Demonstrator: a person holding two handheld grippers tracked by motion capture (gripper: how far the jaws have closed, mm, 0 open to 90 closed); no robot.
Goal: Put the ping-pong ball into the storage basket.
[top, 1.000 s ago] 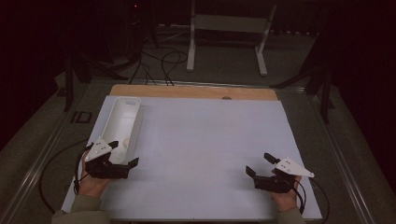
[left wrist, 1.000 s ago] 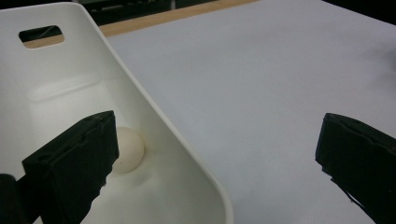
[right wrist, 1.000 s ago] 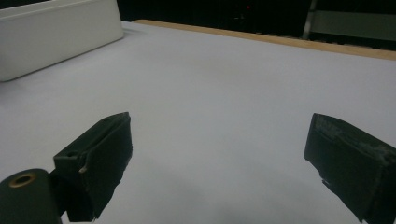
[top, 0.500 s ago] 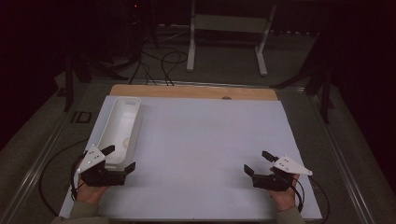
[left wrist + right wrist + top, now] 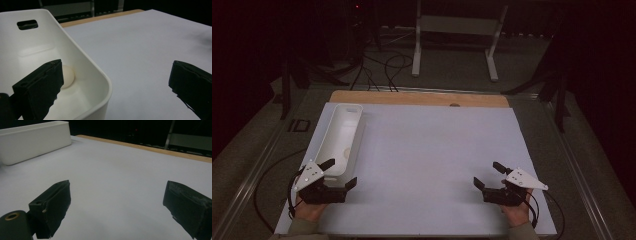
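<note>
A long white tray (image 5: 328, 131) lies along the left side of the white table sheet (image 5: 432, 150). A small white egg-shaped ball (image 5: 346, 151) rests inside it near its near end. My left gripper (image 5: 343, 171) is open just past the tray's near end. In the left gripper view the tray's rounded corner (image 5: 100, 77) sits between the jaws of the left gripper (image 5: 116, 82), and the ball (image 5: 68, 76) lies behind the left jaw. My right gripper (image 5: 486, 173) is open over bare sheet at the near right. The right gripper (image 5: 117, 197) holds nothing, and the tray (image 5: 35, 140) is far off to its left.
A strip of wooden board (image 5: 412, 97) shows along the sheet's far edge. Beyond the table are dark floor, cables (image 5: 382, 62) and a white metal stand (image 5: 457, 30). A metal rail (image 5: 252, 175) runs along the table's left side.
My left gripper has drawn back toward the near edge and a little left, away from the tray. The right gripper has barely shifted. Both stay open.
</note>
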